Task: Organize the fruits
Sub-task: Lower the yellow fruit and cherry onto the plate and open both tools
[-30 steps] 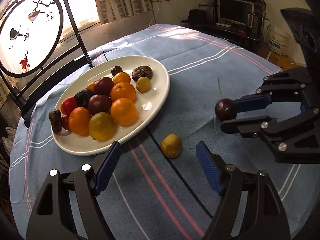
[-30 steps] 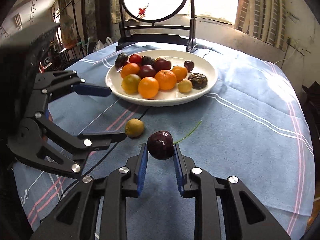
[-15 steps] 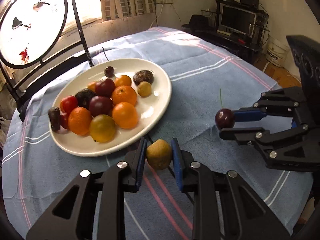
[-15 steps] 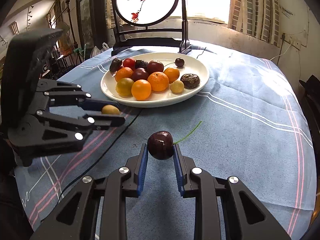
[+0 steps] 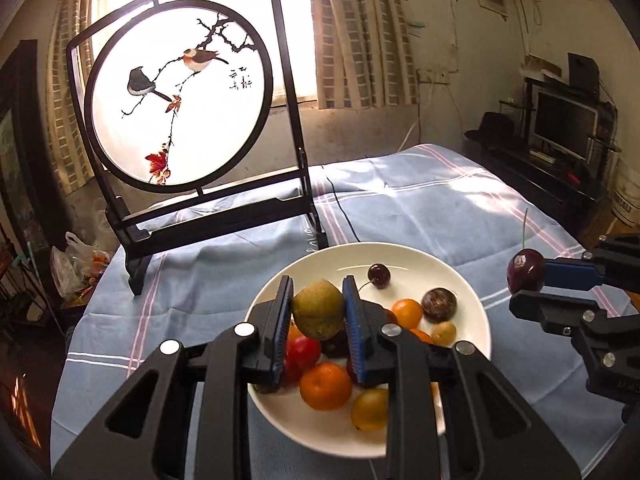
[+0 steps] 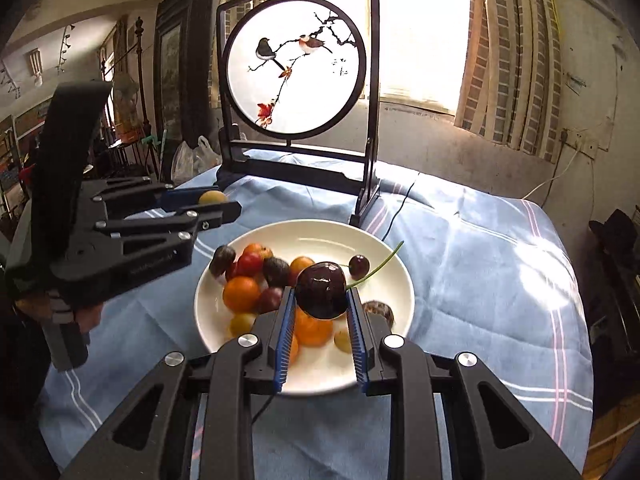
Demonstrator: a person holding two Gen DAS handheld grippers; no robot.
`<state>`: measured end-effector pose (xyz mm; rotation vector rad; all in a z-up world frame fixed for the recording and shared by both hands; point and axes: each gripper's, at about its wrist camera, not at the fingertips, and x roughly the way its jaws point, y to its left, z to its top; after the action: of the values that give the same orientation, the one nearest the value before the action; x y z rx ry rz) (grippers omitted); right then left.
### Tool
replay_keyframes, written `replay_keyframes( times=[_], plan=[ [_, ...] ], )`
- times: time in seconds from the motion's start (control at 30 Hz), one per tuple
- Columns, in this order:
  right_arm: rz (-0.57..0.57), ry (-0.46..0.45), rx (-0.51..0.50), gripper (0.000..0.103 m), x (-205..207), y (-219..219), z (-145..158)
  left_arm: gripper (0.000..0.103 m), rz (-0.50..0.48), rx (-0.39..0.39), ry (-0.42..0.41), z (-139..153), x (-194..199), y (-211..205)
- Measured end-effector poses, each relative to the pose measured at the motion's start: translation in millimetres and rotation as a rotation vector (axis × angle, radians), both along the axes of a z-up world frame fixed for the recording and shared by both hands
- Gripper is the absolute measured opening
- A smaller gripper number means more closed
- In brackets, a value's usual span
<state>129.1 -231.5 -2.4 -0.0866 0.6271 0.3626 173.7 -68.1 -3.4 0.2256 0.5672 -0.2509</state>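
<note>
My left gripper (image 5: 316,312) is shut on a yellow-green fruit (image 5: 318,314) and holds it above the near side of the white plate (image 5: 420,258). The plate carries several oranges, tomatoes, dark plums and a cherry (image 5: 379,275). My right gripper (image 6: 322,296) is shut on a dark cherry (image 6: 322,290) with a green stem, held above the plate (image 6: 384,252). In the left wrist view the right gripper (image 5: 528,282) with its cherry (image 5: 525,271) hangs off the plate's right edge. In the right wrist view the left gripper (image 6: 218,206) holds its fruit (image 6: 212,197) left of the plate.
A black-framed round screen with painted birds (image 5: 180,96) stands on the blue striped tablecloth (image 5: 440,200) just behind the plate. A thin black cable (image 5: 344,216) runs from its foot toward the plate. A monitor and shelf (image 5: 564,124) stand beyond the table at right.
Both grippers have lifted with their fruits and moved over the plate. The left gripper closed on the yellow-green fruit that lay on the cloth a second ago.
</note>
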Motion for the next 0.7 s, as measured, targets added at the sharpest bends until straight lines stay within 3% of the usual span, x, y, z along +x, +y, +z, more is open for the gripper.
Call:
replay_keyframes(
  times=[0.27,0.4,0.43,0.47,0.5,0.53,0.67,0.7],
  plan=[
    [-0.010,0.093,-0.013,0.026,54.9,29.1,-40.3,0.025,0.060,-0.027,0.070,-30.6,41.5,5.2],
    [-0.005,0.122,-0.025,0.026,71.9,38.9,-55.2,0.025,0.072,0.001,0.082,-43.0,48.2,6.9],
    [0.000,0.128,-0.029,0.026,74.3,40.6,-57.7,0.030,0.068,0.005,0.086,-45.0,48.9,6.3],
    [-0.001,0.132,-0.043,0.030,76.9,43.2,-59.9,0.044,0.070,0.015,0.087,-46.6,48.9,5.4],
    [-0.019,0.126,-0.065,0.043,77.1,44.7,-60.5,0.052,0.087,0.027,0.079,-47.4,48.3,4.9],
    [-0.035,0.106,-0.076,0.048,75.5,44.3,-59.2,0.060,0.104,0.030,0.063,-46.2,46.9,5.9],
    [-0.054,0.050,-0.023,0.056,56.3,30.1,-39.6,0.075,0.131,0.008,0.019,-31.8,35.7,13.9],
    [-0.067,0.017,-0.005,0.064,46.0,25.7,-31.1,0.077,0.138,0.011,0.003,-27.5,30.1,15.4]
  ],
)
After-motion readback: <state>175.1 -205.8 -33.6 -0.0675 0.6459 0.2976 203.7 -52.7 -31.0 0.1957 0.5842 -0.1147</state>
